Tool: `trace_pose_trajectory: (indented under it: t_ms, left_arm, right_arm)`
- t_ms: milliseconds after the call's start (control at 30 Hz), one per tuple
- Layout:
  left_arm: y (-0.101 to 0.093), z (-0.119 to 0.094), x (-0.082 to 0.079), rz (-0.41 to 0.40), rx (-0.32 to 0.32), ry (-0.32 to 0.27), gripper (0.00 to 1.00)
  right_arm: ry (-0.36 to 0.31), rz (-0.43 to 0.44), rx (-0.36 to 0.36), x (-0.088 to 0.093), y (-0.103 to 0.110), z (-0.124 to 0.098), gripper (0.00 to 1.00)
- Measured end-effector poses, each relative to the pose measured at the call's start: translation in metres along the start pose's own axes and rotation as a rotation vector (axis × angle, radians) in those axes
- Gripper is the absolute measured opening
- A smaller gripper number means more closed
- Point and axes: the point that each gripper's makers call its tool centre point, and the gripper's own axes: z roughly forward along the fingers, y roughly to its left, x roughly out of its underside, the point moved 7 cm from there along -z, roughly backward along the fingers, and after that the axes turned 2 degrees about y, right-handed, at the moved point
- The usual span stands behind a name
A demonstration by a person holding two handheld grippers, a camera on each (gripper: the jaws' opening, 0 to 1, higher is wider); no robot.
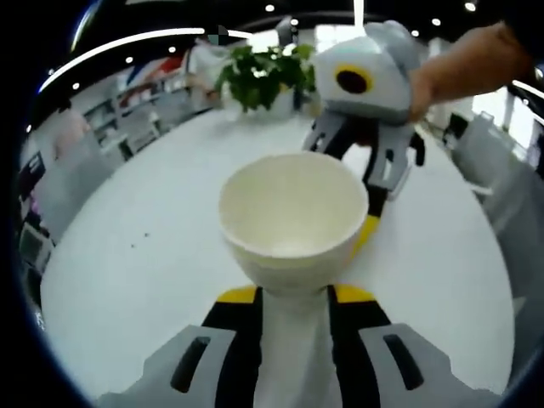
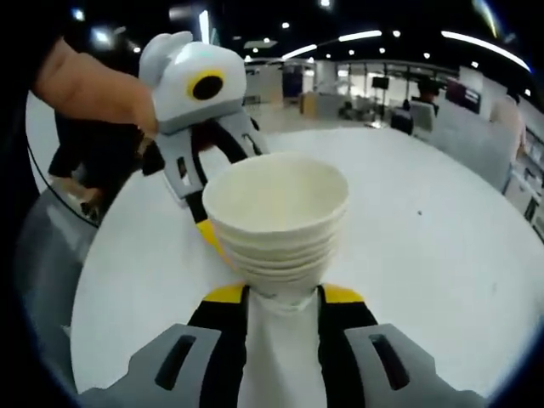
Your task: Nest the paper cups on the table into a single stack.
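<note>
Cup (image 1: pixel 293 217) between left fingers (image 1: pixel 234 336); cup stack (image 2: pixel 276 225) between right fingers (image 2: pixel 340 327).

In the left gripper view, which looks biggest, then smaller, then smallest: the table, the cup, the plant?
1. Table: biggest, spreading across the view.
2. Cup: next, though it sits close to the camera in the left gripper, so it looks bigger.
3. Plant: smallest, but it is far away, so its real size is unsure.

One single paper cup (image 1: pixel 293 217) is seen in the left gripper view. One stack of cups (image 2: pixel 276 223), roughly four nested, is counted in the right gripper view.
</note>
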Motion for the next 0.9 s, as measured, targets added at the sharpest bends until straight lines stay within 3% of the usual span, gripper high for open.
trace_pose_trajectory:
  t_ms: [133,367,433,500,633,733,833,900]
  left_arm:
    - [0.0,-0.002,0.001,-0.001,-0.002,-0.021,0.29]
    - [-0.001,0.0,0.003,-0.045,-0.032,-0.005,0.3]
    - [0.003,-0.004,0.004,-0.104,-0.113,-0.028,0.45]
    - [0.005,-0.006,0.007,-0.185,-0.132,-0.066,0.61]
    - [0.005,-0.018,0.018,-0.23,-0.194,-0.109,0.77]
    - [-0.001,-0.026,0.027,-0.272,-0.208,-0.104,0.9]
    - [-0.008,-0.037,0.033,-0.286,-0.24,-0.115,0.98]
    - [-0.014,-0.043,0.038,-0.339,-0.243,-0.108,0.99]
  right_arm:
    - [-0.022,0.031,0.009,0.001,0.0,-0.001,0.29]
    - [0.012,0.051,0.038,0.005,0.003,-0.001,0.29]
    - [0.018,0.049,0.056,0.009,0.003,-0.003,0.35]
    - [0.016,0.086,0.092,0.014,0.002,-0.008,0.42]
    - [-0.023,0.156,0.176,0.026,0.003,-0.02,0.57]
    - [-0.043,0.191,0.205,0.034,0.008,-0.03,0.67]
    - [-0.07,0.203,0.219,0.039,0.015,-0.039,0.74]
    - [-0.091,0.213,0.237,0.039,0.02,-0.047,0.78]
